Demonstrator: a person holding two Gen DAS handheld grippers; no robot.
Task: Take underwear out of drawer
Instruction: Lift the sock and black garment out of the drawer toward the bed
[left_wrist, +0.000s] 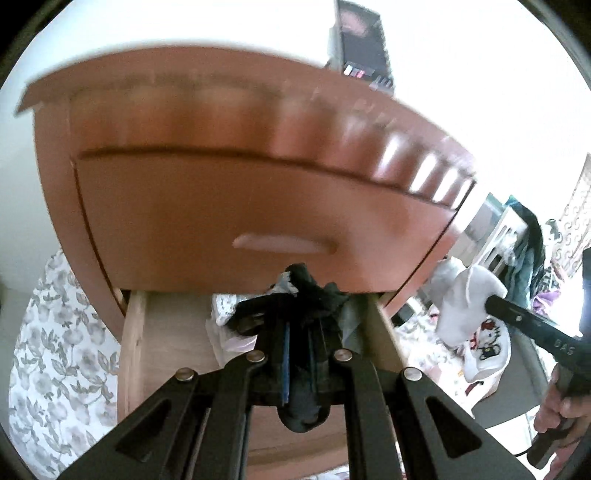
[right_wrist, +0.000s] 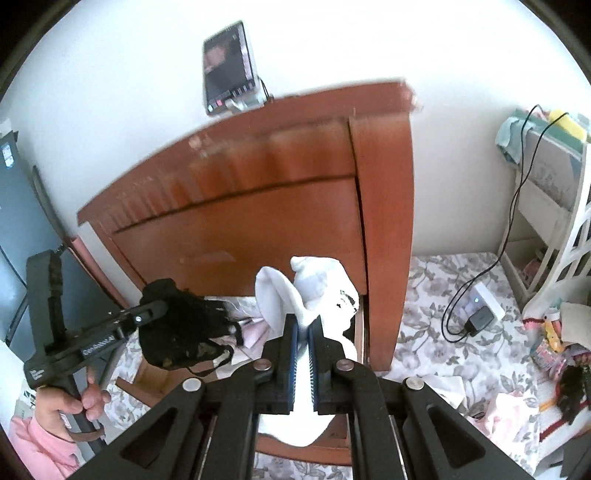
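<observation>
A reddish-brown wooden cabinet (right_wrist: 280, 206) filled most of both views, its fluted top band blurred, with a closed upper drawer front (left_wrist: 258, 206) bearing a pale recessed handle (left_wrist: 284, 245). Beneath that front the lower drawer (left_wrist: 166, 339) stood pulled out, its light wood sides showing and a heap of pale and patterned cloth lying inside. The floor (right_wrist: 443, 295) around the cabinet wore a grey floral covering, on which a white charger block (right_wrist: 480, 306) with a black cable rested to the right. A dark-screened device (right_wrist: 229, 70) stood on the cabinet's top edge against the white wall.

The left claw (right_wrist: 166, 308) was clenched on a black lace piece of underwear (right_wrist: 181, 325), which hung bunched from its tip above and in front of the open drawer; a hand (right_wrist: 70, 406) in a pink sleeve gripped its handle. The right claw (right_wrist: 303, 325) was clenched on a white piece of underwear (right_wrist: 317, 291), the cloth pinched between its blue-edged pads and billowing above them over the drawer's right side, clear of the heap
</observation>
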